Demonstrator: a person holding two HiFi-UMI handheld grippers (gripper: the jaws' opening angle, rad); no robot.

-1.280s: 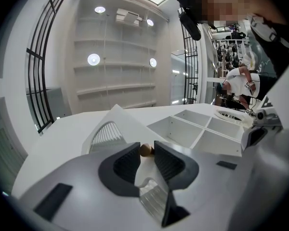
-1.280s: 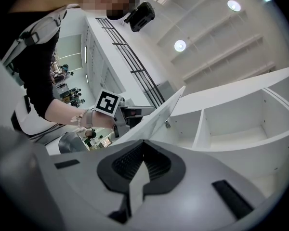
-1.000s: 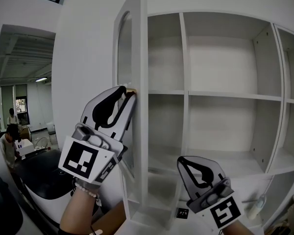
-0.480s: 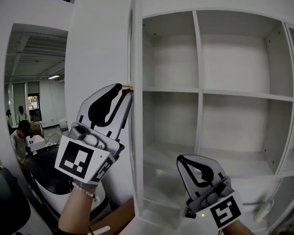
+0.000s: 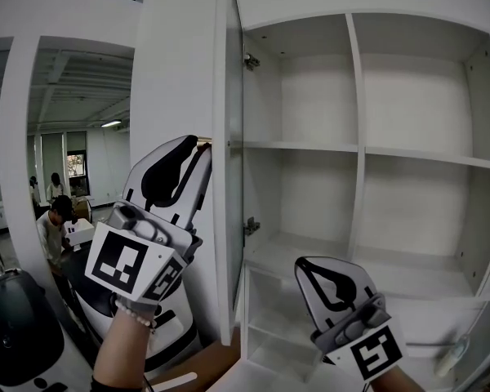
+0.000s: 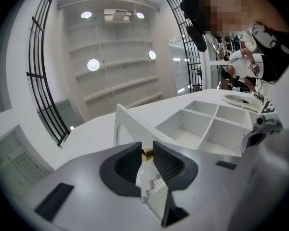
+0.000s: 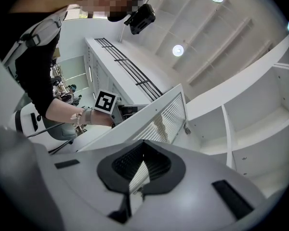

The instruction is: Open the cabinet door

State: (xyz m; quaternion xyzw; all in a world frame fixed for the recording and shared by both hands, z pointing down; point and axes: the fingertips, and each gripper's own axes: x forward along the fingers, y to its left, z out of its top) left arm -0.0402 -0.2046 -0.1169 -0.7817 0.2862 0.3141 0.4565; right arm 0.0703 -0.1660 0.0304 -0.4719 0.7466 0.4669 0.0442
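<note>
White slatted cabinet door (image 5: 224, 219) is standing swung out at white open-shelf cabinet's (image 5: 355, 148) left edge. Left gripper (image 5: 199, 143) fingers are closing on its small brass knob (image 6: 147, 153). Right gripper (image 5: 306, 264) fingers are pressing together, empty, low before cabinet.

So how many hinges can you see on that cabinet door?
2: the upper hinge near the top of the open cabinet door, and the lower hinge farther down it. More may be hidden below.

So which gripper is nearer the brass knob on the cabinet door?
Left. The left gripper has the brass knob between its closing jaws, on the cabinet door's edge. The right gripper hangs lower and apart, in front of the open shelves, jaws together.
</note>
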